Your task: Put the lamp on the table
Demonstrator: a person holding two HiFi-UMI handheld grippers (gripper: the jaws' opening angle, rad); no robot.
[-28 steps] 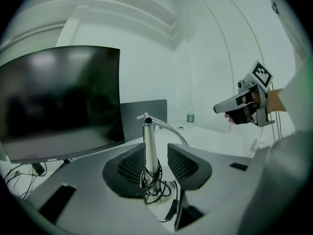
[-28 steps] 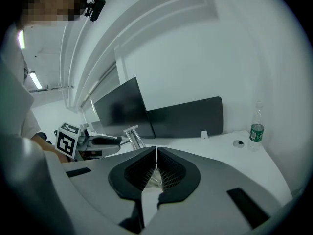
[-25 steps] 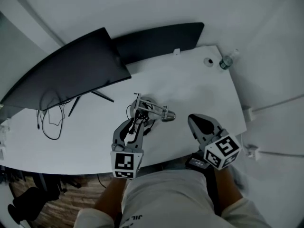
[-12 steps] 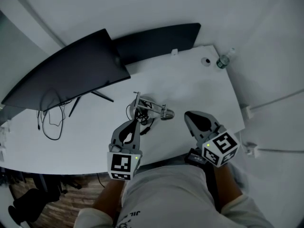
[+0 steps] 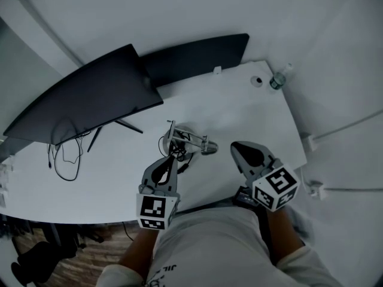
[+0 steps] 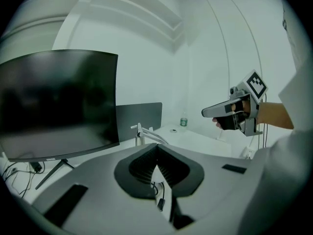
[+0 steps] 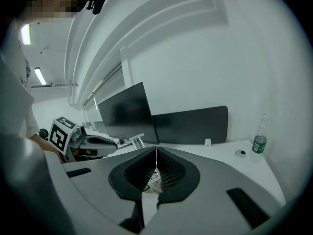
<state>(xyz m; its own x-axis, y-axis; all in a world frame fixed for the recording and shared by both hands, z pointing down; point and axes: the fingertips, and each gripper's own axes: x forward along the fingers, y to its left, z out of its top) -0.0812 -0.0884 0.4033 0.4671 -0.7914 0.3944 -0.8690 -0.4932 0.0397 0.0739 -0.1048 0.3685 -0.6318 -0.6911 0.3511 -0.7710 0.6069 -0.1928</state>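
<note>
- Standing over the white table (image 5: 251, 109), I see the lamp (image 5: 190, 140) already resting on it, close to the near edge and about mid-table; the task looks done or almost done
- From the lamp, the dark monitor (image 5: 90, 97) is at 10 o'clock, a dark panel (image 5: 197, 55) at 12 o'clock and a small bottle (image 5: 276, 79) far off at 2 o'clock
- The left gripper (image 5: 169, 159) has its jaws pressed together; its tips sit at 7 o'clock of the lamp, just beside the black cable (image 5: 177, 155) that trails there; I cannot tell whether the cable is pinched or merely lies under the tips
- The right gripper (image 5: 237, 149) is closed as well, with nothing I can name between its jaws; it hangs at 3 o'clock of the lamp, near it but not touching
- The lamp looks like a small, light thing of thin metal rods with joints and a little head at the right end; I judge it stiff along each rod but liable to fold at the joints, and top-heavy enough to tip
- The safest hold, to my eye, is low on the upright rod near the base, not the head or the cable; smooth metal may slip in the pads, so a square, firm pinch suits it
</note>
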